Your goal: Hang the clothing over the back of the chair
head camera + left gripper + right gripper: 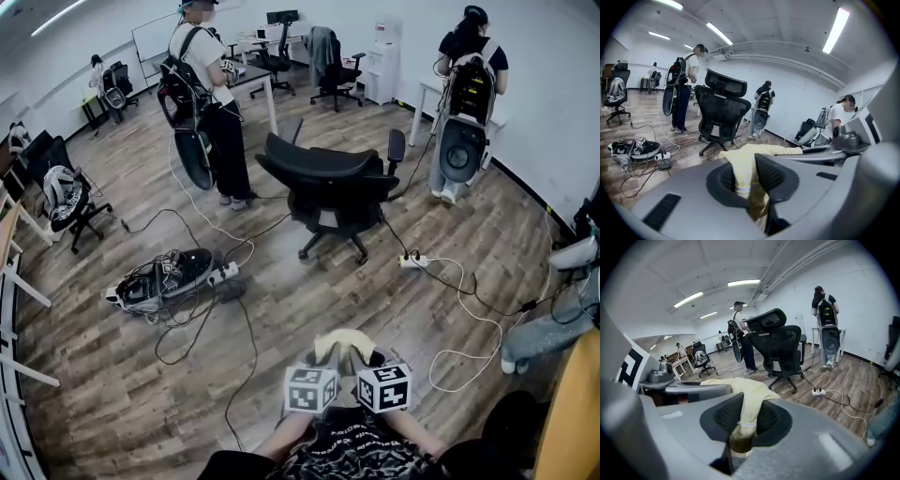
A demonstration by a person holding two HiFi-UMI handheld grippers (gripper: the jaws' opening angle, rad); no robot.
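Wood floor, one chair close ahead. Your two grippers sit side by side: left gripper and right gripper each clamp the one yellow garment, well short of the chair. Only head view shows both marker cubes.

Grey left gripper and right gripper carry black-and-white marker cubes — the top seems dark and patterned.

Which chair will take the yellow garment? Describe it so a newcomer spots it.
Look to the middle of the wood floor. A black mesh office chair stands there, near a white power strip. The other chairs all sit at the room's edges.
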